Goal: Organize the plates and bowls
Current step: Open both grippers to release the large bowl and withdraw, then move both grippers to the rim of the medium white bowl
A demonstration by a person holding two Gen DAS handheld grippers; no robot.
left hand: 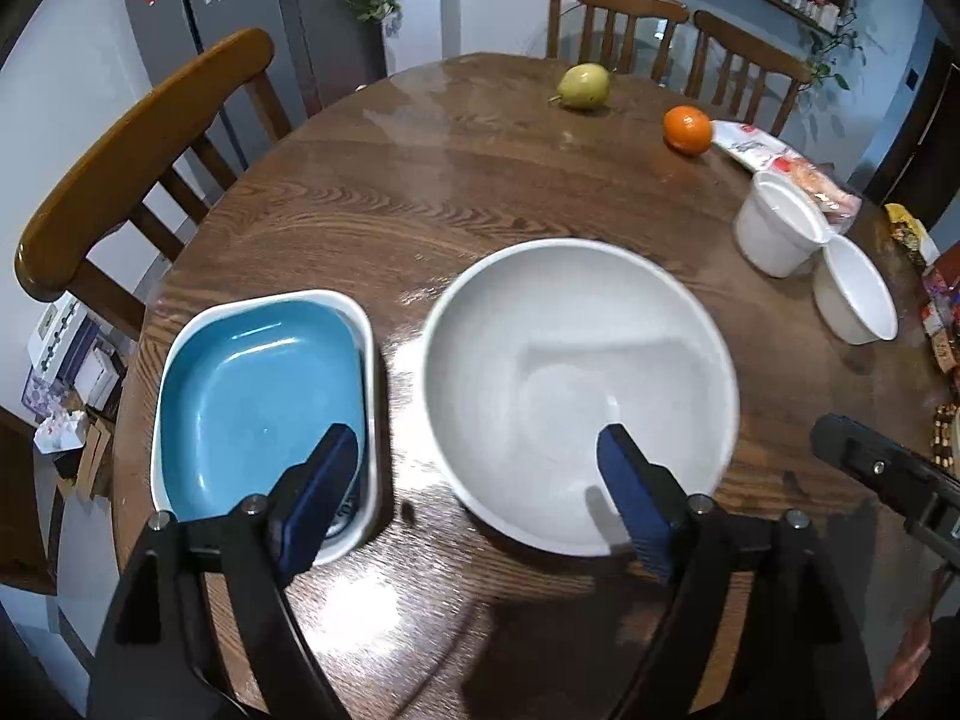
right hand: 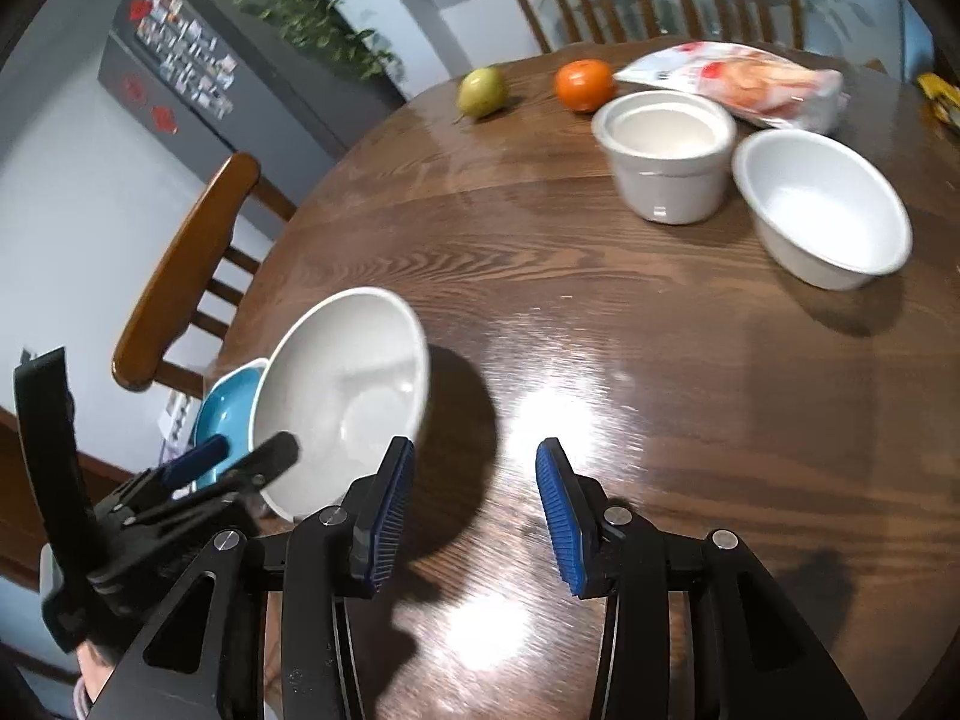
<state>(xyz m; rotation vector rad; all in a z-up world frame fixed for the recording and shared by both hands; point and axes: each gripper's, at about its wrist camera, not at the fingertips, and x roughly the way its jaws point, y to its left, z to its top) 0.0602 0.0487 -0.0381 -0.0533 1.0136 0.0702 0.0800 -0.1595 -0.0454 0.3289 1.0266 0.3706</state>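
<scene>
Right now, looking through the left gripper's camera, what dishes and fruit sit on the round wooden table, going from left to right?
Blue rectangular dish → large white round bowl → orange fruit → tall white ceramic pot → small white bowl. The green pear sits farther back, above the large bowl, so it is left out.

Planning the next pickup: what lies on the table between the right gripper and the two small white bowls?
Only bare wooden table lies between the right gripper and the two small white bowls, in the right wrist view.
</scene>
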